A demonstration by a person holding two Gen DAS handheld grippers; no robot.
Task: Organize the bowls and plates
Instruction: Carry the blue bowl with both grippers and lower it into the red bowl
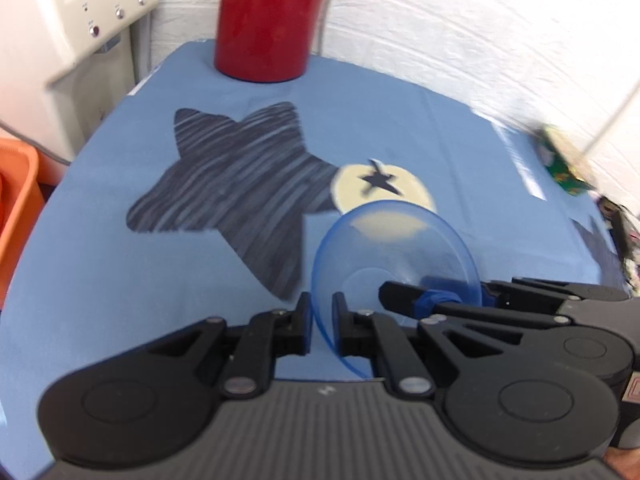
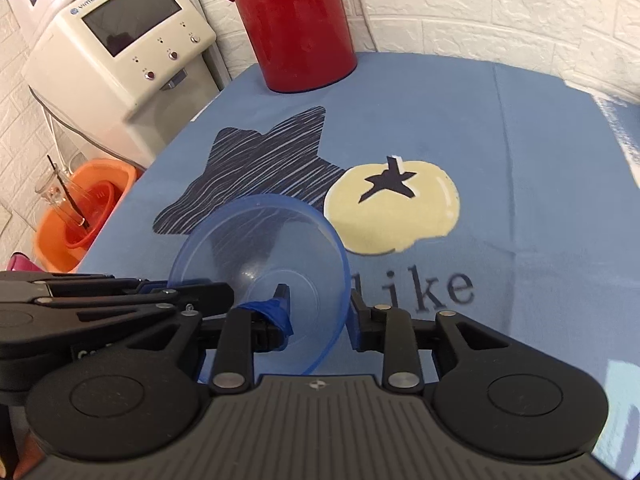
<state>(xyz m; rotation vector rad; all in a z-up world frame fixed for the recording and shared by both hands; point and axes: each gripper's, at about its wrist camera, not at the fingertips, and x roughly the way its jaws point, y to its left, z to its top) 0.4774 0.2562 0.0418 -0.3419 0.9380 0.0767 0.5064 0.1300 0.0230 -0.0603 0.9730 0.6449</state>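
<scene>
A clear blue plastic bowl [image 1: 394, 254] is held tilted above the blue tablecloth [image 1: 100, 280]. My left gripper [image 1: 321, 322] is shut on its near left rim. My right gripper [image 1: 408, 300] comes in from the right with its taped finger inside the bowl. In the right wrist view the same bowl [image 2: 264, 264] sits between the fingers of my right gripper [image 2: 318, 314], whose jaws stand wide on either side of the rim wall. The left gripper [image 2: 192, 294] enters there from the left at the bowl's rim.
A red jug [image 2: 296, 20] stands at the back of the table. A white appliance [image 2: 116, 44] and an orange tub [image 2: 80, 216] holding a glass stand left of the table. A green patterned object [image 1: 560, 160] lies at the right edge.
</scene>
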